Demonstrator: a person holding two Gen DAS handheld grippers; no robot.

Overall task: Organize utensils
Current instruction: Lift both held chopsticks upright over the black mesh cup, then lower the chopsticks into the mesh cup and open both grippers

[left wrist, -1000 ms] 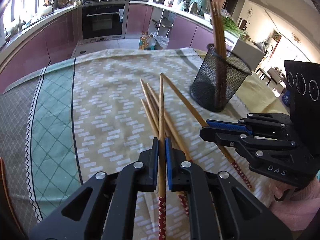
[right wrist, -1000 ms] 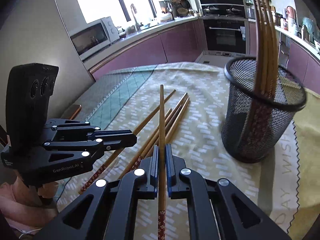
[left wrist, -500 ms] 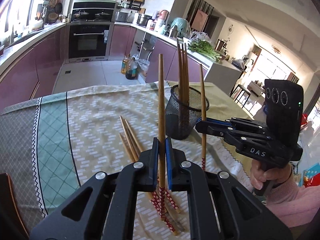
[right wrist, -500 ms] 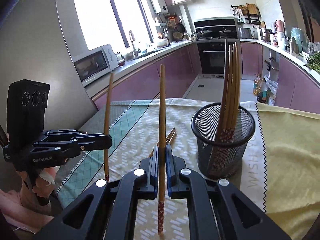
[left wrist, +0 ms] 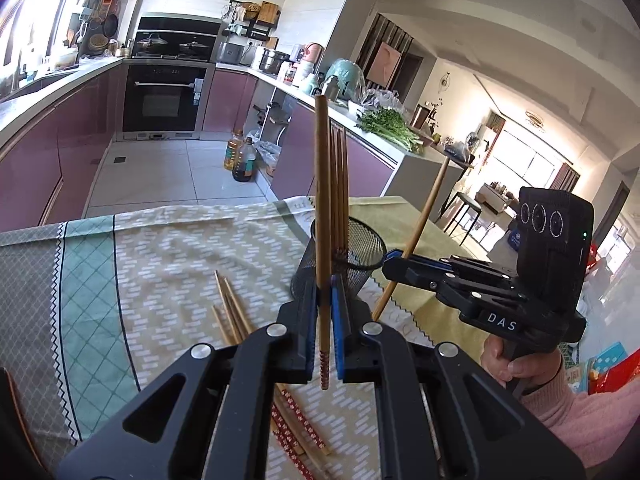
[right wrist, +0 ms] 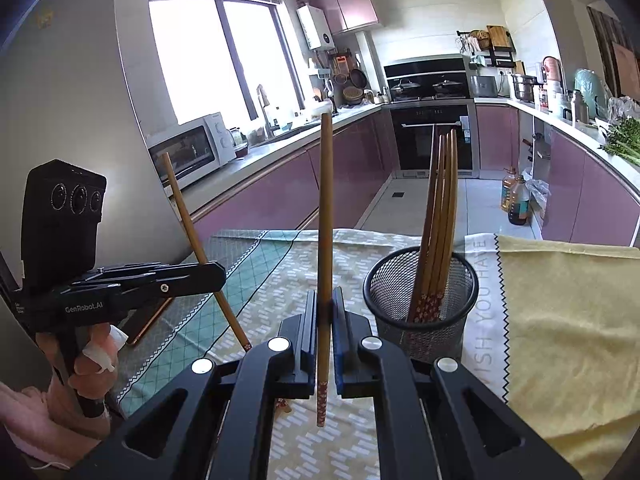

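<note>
Brown chopsticks [left wrist: 322,200] – red-patterned ends; black mesh holder [right wrist: 424,312]; green-and-beige tablecloth [left wrist: 160,280].

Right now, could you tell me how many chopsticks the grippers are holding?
2: one chopstick upright in the left gripper, another chopstick upright in the right gripper; none looks hidden.

Smooth brown wooden chopsticks [left wrist: 322,208]; a black wire-mesh metal cup [right wrist: 424,312]; a matt patterned woven cloth [left wrist: 168,264] covering the tabletop.

Bright daylight, blown-out window [right wrist: 224,60], sharp focus, fisheye curvature, dark vignetted corners
</note>
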